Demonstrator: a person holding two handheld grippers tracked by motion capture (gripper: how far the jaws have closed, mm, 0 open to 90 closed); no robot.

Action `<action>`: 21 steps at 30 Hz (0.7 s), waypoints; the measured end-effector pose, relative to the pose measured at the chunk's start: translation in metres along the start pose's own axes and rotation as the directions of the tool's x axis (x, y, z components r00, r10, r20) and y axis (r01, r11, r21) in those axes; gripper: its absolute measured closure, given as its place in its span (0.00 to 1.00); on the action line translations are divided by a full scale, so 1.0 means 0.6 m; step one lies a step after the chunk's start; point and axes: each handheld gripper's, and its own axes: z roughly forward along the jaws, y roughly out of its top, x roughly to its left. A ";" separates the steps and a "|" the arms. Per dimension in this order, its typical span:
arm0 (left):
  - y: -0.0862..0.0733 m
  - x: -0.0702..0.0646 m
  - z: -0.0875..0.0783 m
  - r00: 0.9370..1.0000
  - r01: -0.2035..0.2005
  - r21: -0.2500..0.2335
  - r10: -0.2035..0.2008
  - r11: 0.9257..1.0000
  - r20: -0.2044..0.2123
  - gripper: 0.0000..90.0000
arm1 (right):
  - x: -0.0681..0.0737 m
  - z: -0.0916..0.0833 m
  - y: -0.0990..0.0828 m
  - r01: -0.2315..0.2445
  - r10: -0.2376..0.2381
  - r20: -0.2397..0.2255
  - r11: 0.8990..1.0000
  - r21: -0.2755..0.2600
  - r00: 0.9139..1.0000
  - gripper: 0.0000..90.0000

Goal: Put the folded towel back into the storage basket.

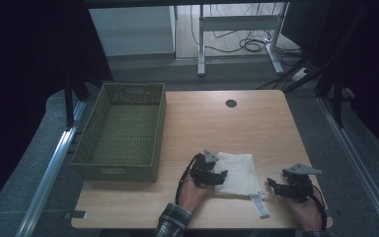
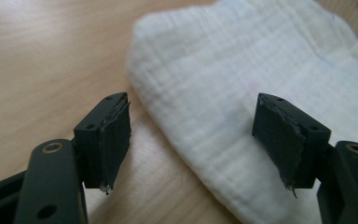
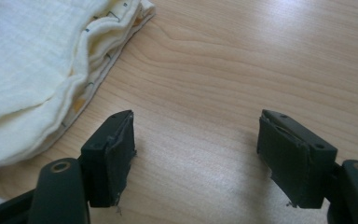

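A folded white cloth (image 1: pixel 237 174) lies on the wooden table (image 1: pixel 217 123) near its front edge, with a narrow strip (image 1: pixel 258 205) sticking out toward the front. My left gripper (image 1: pixel 216 175) rests at the cloth's left edge, open; in the left gripper view the cloth (image 2: pixel 242 88) lies under and between the spread jaws of the left gripper (image 2: pixel 200 140). My right gripper (image 1: pixel 275 186) stands open just right of the cloth, over bare wood. In the right gripper view the cloth's layered hem (image 3: pixel 51 70) sits to the left of the right gripper (image 3: pixel 198 154), apart from it.
A green woven basket (image 1: pixel 94 143) stands empty at the table's left side. A small black round hole (image 1: pixel 231 103) marks the far middle of the tabletop. Beyond the table are a desk frame and cables on the floor.
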 end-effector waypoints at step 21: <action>0.015 0.028 0.009 0.992 -0.051 0.040 0.055 0.998 -0.110 0.39 | 0.056 -0.023 0.032 0.019 -0.024 -0.123 0.999 -0.043 0.992 0.45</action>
